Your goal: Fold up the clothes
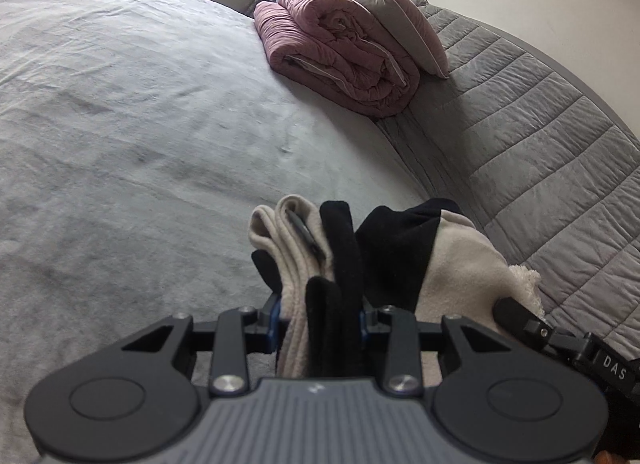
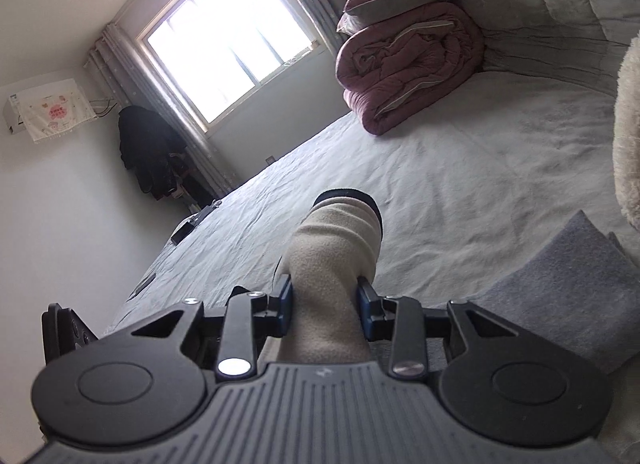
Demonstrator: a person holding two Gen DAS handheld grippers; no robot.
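While both grippers hold cloth above the bed (image 1: pixel 120 124), the entry reads thus: left gripper (image 1: pixel 320 304), fingers pinching a bunched stack of beige and black layers of the garment (image 1: pixel 460 264); right gripper (image 2: pixel 325 296), fingers pinching a beige roll of the same fleece, its far end edged in black; garment held up off the sheet, gathered between the two grippers near the bed's near edge, no part of it seen lying flat.

Also on the bed: pink quilt (image 1: pixel 340 52), rolled, with a pillow (image 1: pixel 392 16) on top, at the headboard (image 1: pixel 540 124) end; grey folded cloth (image 2: pixel 560 288) lying flat toward the near right edge in the right view; white fluffy item (image 2: pixel 628 136) at the right margin, kind not told.

Progress, as judged: several layers already lie doubled in the left pinch, so some folding shows; garment not laid down as a neat flat fold; remaining, by this view, a set-down and squaring on the sheet. Whether the grey cloth is a finished piece of the task cannot be told.
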